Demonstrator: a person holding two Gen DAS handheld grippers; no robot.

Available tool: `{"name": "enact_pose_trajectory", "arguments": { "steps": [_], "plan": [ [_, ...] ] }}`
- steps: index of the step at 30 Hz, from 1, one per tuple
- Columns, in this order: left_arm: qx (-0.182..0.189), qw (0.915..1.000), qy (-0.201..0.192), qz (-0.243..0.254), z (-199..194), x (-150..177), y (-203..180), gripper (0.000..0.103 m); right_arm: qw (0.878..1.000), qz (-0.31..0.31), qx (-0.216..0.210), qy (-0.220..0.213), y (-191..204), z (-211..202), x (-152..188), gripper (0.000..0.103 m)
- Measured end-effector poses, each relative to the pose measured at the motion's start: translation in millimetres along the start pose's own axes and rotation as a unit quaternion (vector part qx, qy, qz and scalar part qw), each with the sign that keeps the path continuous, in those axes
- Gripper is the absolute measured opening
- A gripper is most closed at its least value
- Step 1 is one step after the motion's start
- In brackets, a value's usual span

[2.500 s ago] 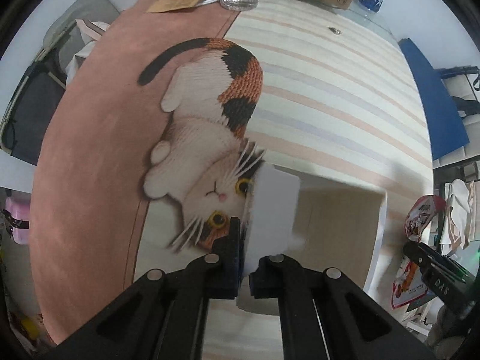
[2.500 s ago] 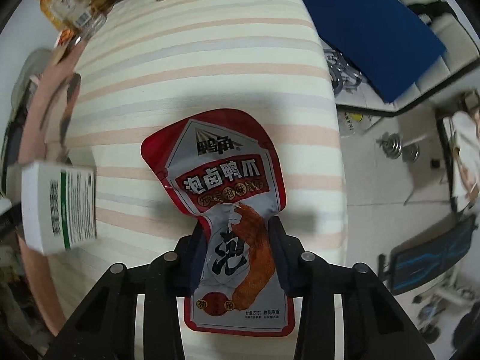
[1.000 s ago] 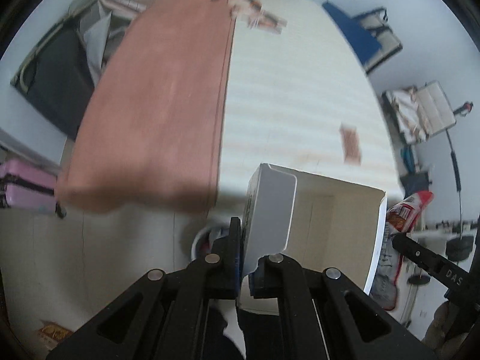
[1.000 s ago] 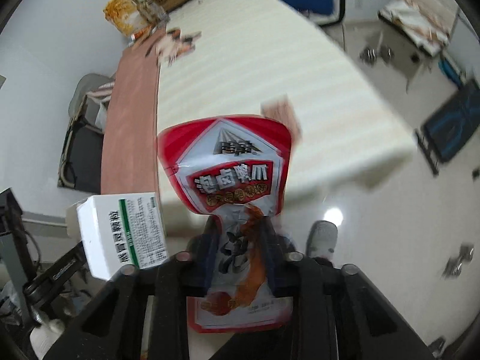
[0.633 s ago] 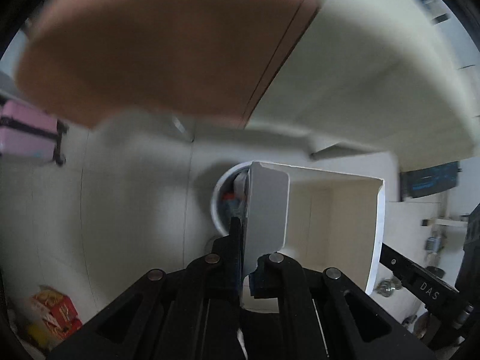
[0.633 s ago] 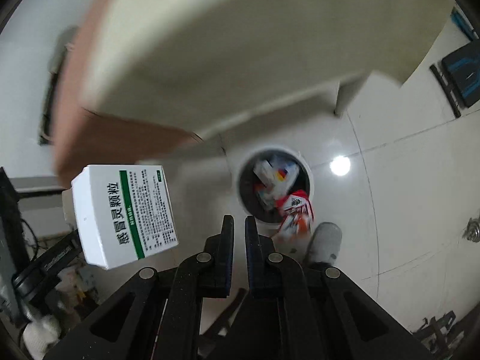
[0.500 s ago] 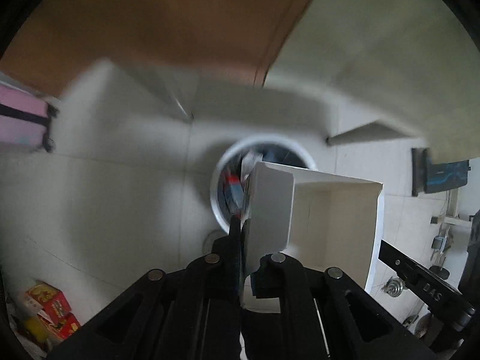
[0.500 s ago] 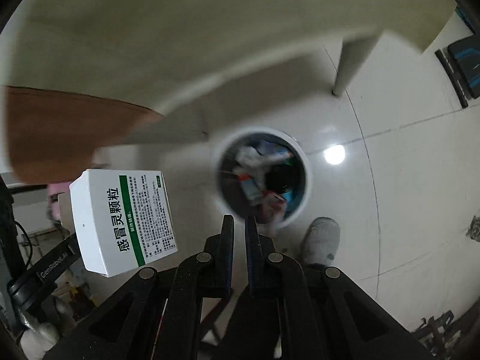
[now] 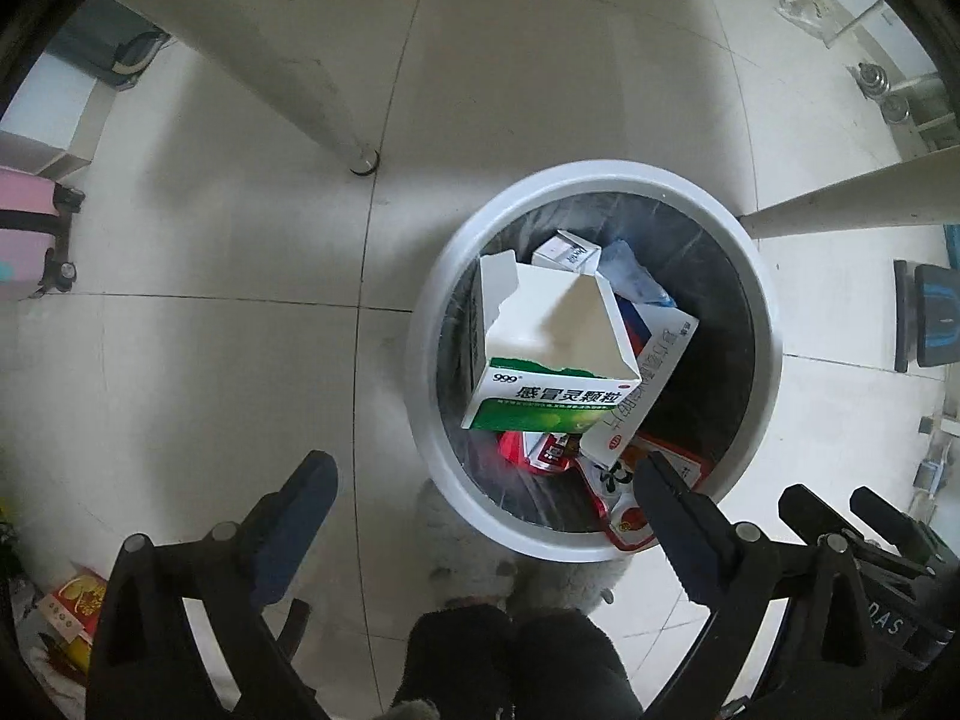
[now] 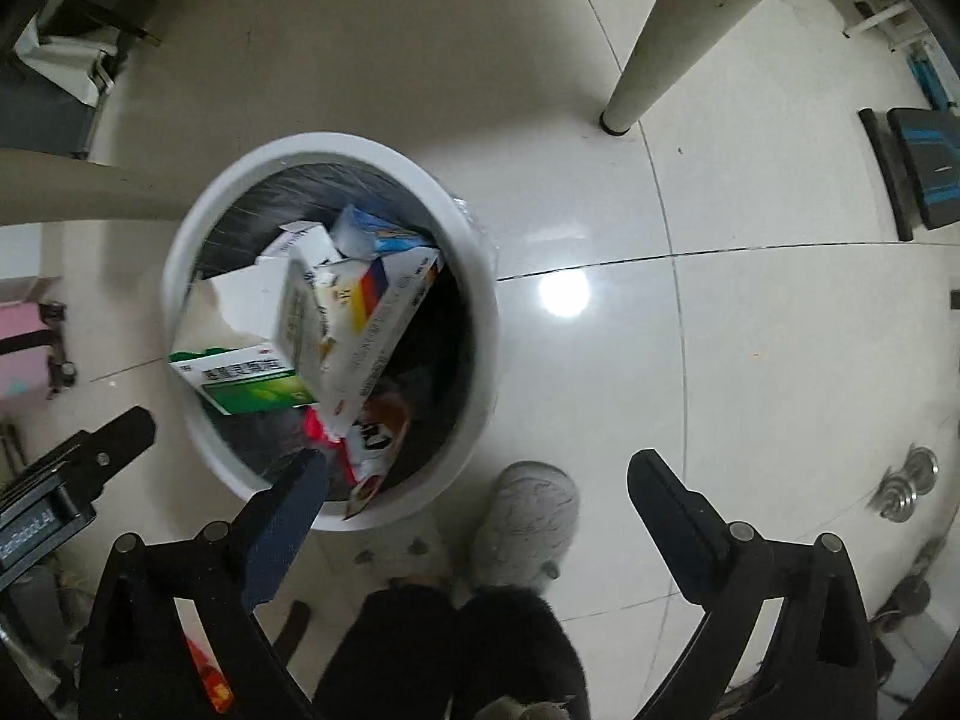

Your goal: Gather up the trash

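A round white trash bin with a black liner stands on the tiled floor; it also shows in the right wrist view. The opened white-and-green medicine box lies on top of the trash in it, also seen from the right. The red snack pouch lies at the bin's near edge, seen from the right too. My left gripper is open and empty above the bin's near rim. My right gripper is open and empty, right of the bin.
Grey table legs stand on the floor near the bin. The person's slippered foot is beside the bin. A pink suitcase stands at the left. Red packets lie on the floor at bottom left.
Both grippers swung from the table down over the bin. The right let go of the red pouch, then the left opened and dropped the medicine box into the bin.
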State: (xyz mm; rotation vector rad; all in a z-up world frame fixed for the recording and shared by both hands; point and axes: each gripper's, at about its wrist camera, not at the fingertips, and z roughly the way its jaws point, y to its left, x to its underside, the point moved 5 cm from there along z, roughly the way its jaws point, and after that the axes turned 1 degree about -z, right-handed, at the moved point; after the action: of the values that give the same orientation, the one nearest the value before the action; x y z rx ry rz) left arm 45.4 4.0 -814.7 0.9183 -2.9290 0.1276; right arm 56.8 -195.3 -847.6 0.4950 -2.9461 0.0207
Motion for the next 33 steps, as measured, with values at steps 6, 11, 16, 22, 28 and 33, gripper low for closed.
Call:
{"name": "enact_pose_trajectory", "arguments": {
  "steps": [6, 11, 16, 22, 28, 33],
  "plan": [
    [-0.019, 0.9994, -0.027, 0.008, -37, 12, 11, 0.101, 1.000, -0.008, 0.014, -0.018, 0, -33, -4, 0.102],
    [-0.022, 0.9985, -0.047, 0.016, -94, 18, 7, 0.101, 0.999, -0.015, 0.015, -0.035, 1, -84, -1, 0.102],
    [-0.022, 0.9974, -0.064, 0.024, -158, 32, 0, 0.101, 0.998, -0.020, 0.008, -0.054, 0, -157, 11, 0.102],
    [-0.002, 0.9969, -0.076, 0.022, -245, 59, -12, 0.101, 0.997, -0.025, -0.018, -0.068, 2, -249, 38, 0.102],
    [0.028, 0.9957, -0.086, 0.017, -334, 90, -20, 0.101, 0.995, -0.040, -0.057, -0.071, 1, -355, 75, 0.102],
    [0.062, 0.9919, -0.105, 0.035, -411, 118, -28, 0.101, 0.991, -0.059, -0.083, -0.084, -2, -445, 109, 0.102]
  ]
}}
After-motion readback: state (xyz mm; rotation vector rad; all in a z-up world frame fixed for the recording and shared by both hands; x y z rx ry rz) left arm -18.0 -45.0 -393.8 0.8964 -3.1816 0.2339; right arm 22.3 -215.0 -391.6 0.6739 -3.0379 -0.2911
